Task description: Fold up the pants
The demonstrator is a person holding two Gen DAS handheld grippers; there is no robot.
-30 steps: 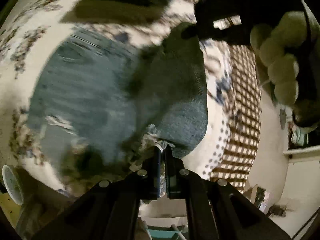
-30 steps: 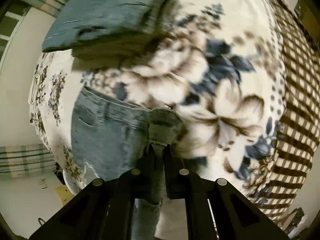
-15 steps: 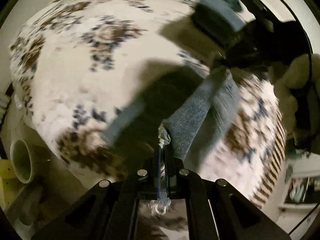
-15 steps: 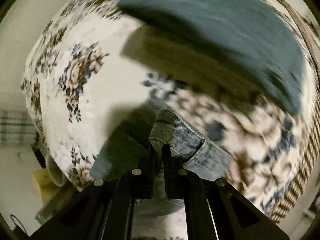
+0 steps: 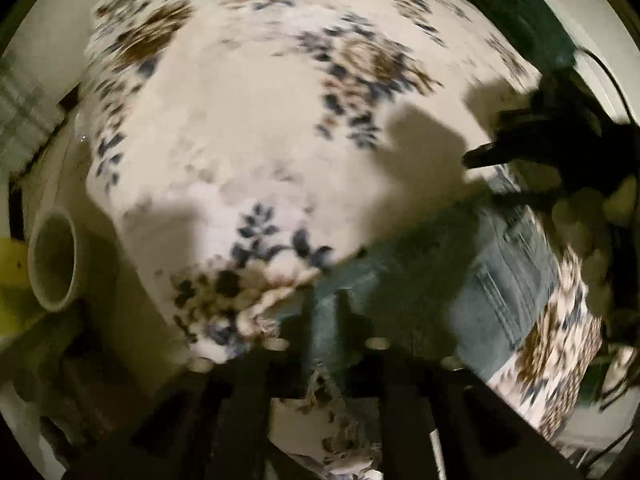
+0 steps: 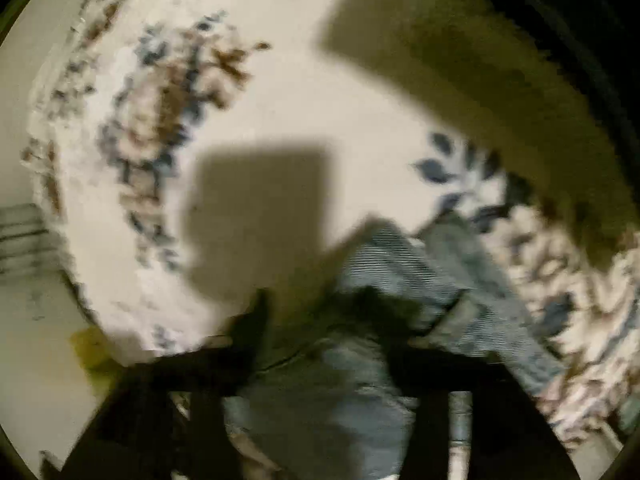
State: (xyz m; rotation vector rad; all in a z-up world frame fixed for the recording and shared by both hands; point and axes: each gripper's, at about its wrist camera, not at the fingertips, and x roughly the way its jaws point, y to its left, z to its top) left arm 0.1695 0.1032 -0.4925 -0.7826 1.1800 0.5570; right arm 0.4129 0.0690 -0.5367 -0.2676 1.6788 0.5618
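**What the two wrist views left unclear**

Both views were smeared by motion blur. In the left wrist view, the left gripper (image 5: 324,320) had soft-edged fingers, and the jeans (image 5: 460,280) between them ran out of frame at the bottom. The right gripper (image 5: 516,148) and the hand (image 5: 592,240) holding it were dark, blurred and cut off at the frame's edge. In the right wrist view, the floral blanket (image 6: 280,92) pattern was indistinct, and a dark shape in the top corner could not be identified.
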